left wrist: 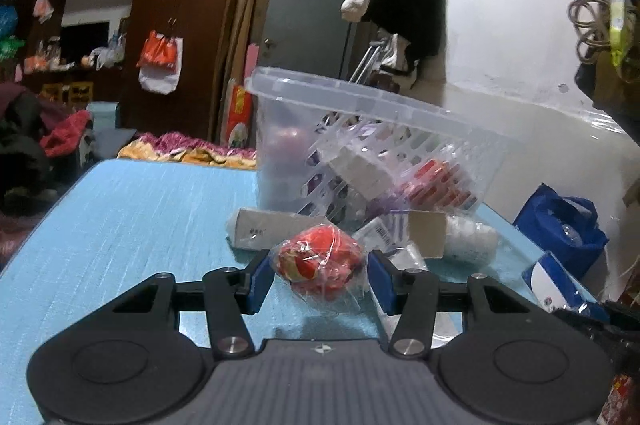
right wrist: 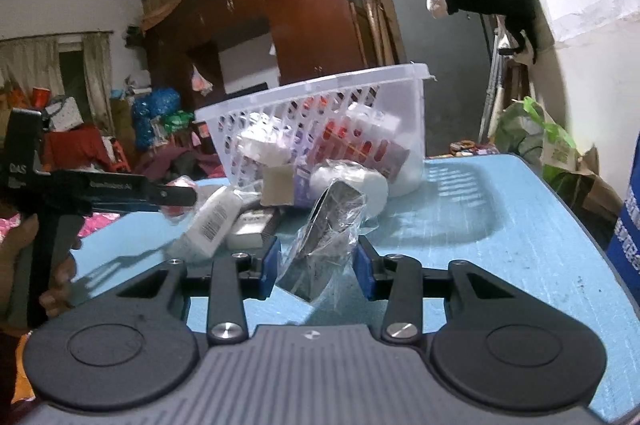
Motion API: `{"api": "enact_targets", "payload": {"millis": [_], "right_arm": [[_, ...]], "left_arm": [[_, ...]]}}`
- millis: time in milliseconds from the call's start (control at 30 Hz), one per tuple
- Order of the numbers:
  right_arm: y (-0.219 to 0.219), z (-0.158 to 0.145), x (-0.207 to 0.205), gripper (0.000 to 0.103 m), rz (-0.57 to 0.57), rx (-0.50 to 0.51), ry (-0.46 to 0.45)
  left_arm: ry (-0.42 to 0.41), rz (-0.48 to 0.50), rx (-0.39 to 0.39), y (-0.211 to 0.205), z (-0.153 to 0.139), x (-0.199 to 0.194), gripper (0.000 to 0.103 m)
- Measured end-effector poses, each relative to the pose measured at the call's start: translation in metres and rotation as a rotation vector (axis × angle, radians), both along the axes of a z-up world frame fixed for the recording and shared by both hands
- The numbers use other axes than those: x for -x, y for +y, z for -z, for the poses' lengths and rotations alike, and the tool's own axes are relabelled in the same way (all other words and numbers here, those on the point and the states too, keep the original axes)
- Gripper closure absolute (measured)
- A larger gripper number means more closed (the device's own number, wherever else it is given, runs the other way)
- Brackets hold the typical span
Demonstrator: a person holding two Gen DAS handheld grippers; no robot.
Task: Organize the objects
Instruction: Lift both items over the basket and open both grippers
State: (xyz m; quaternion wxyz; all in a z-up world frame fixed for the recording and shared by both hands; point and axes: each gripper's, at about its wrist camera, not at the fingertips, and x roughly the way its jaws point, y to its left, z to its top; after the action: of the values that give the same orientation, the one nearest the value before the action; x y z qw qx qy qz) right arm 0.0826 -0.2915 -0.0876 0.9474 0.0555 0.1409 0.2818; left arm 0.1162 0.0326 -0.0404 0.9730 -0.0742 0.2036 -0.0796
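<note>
Gripping one wrapped item apiece, both claws sit low over the blue table [left wrist: 132,209], which suggests each piece is being lifted clear of the loose pile so it can go into the white basket [right wrist: 320,93]. The left gripper [left wrist: 318,275] has its blue pads closed in on a red packet in clear wrap [left wrist: 320,265], pinching it at the sides, probably because the crinkled film gives little else to grip. The right gripper [right wrist: 316,265] is narrowed likewise on a dark object in a clear bag [right wrist: 328,229], held upright between the pads. The basket stands at the far side, tilted, already holding boxes. Between it and the claws lie a white tube [right wrist: 212,221], a cardboard box [right wrist: 280,185] and a white roll [right wrist: 352,181], still unsorted and near the basket's foot.
</note>
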Motion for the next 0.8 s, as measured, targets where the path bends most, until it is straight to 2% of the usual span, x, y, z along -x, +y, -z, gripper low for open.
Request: {"api": "enact_targets", "payload": {"millis": [167, 267, 333, 400, 533, 600, 667, 700, 733, 767, 800], "right_arm": [[-0.003, -0.004, 0.003, 0.060, -0.023, -0.029, -0.030], [-0.002, -0.010, 0.006, 0.060, -0.009, -0.021, -0.085], [0.001, -0.020, 0.005, 0.060, -0.005, 0.002, -0.128], [0.005, -0.039, -0.002, 0.060, -0.006, 0.014, -0.172], [0.022, -0.100, -0.047, 0.060, -0.025, 0.034, -0.237], [0.034, -0.125, -0.079, 0.060, -0.021, 0.060, -0.234], [0.043, -0.141, -0.111, 0.059, -0.027, 0.080, -0.189], [0.049, -0.145, -0.126, 0.057, -0.048, 0.099, -0.159], [0.052, -0.147, -0.136, 0.054, -0.053, 0.096, -0.146], [0.055, -0.147, -0.144, 0.041, -0.046, 0.092, -0.148], [0.059, -0.145, -0.150, 0.018, -0.037, 0.110, -0.148]], "left_arm": [[-0.081, 0.002, -0.004, -0.001, -0.003, 0.011, 0.048], [-0.167, 0.018, -0.005, -0.001, -0.009, 0.020, 0.048], [-0.224, 0.041, -0.003, -0.003, -0.022, 0.026, 0.048], [-0.270, 0.054, -0.018, -0.007, -0.049, 0.021, 0.048], [-0.277, 0.037, -0.037, -0.012, -0.106, -0.026, 0.048], [-0.230, 0.065, -0.025, -0.015, -0.128, -0.064, 0.048], [-0.174, 0.080, -0.008, -0.019, -0.136, -0.092, 0.047], [-0.136, 0.092, -0.009, -0.023, -0.136, -0.107, 0.047], [-0.123, 0.085, -0.003, -0.025, -0.133, -0.115, 0.041], [-0.110, 0.072, -0.016, -0.029, -0.128, -0.122, 0.022], [-0.082, 0.066, -0.044, -0.033, -0.123, -0.129, 0.017]]}}
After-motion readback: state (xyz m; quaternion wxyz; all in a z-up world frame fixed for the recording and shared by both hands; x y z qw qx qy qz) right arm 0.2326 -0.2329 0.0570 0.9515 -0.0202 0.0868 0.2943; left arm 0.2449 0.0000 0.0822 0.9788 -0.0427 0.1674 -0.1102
